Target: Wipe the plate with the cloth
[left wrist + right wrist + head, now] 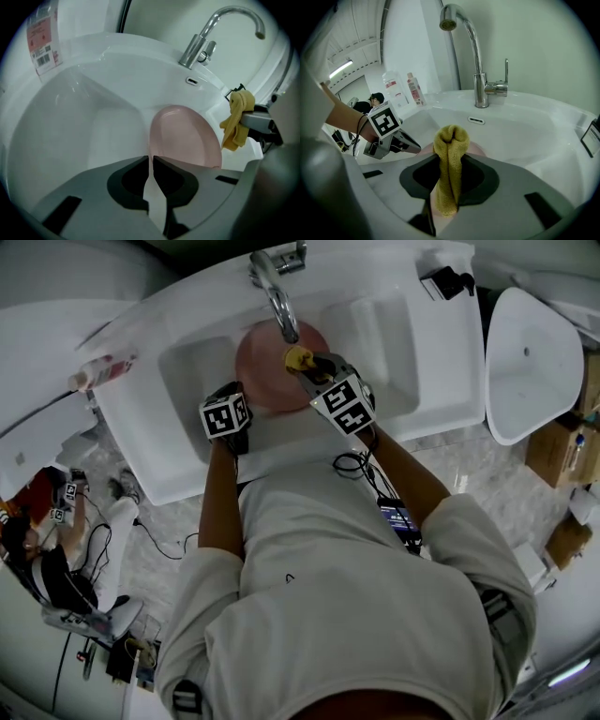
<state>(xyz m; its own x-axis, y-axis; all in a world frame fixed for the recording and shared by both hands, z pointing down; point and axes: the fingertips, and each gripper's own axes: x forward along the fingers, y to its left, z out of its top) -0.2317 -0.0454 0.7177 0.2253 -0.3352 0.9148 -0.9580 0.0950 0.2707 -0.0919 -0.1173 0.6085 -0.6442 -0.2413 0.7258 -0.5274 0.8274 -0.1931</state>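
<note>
Seemingly the wiping is not yet started: the left tongs (151, 161) pinch the rim of the pink plate (185, 136), and the right tongs (450, 164) grip the yellow cloth (236, 119) near it.

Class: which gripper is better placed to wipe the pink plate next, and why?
Right. The right gripper is shut on the yellow cloth, close beside the plate. The left gripper is shut on the plate's edge, holding it tilted in the sink.

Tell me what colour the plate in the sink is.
Pale pink, plain with no pattern. The plate shows best in the left gripper view.
</note>
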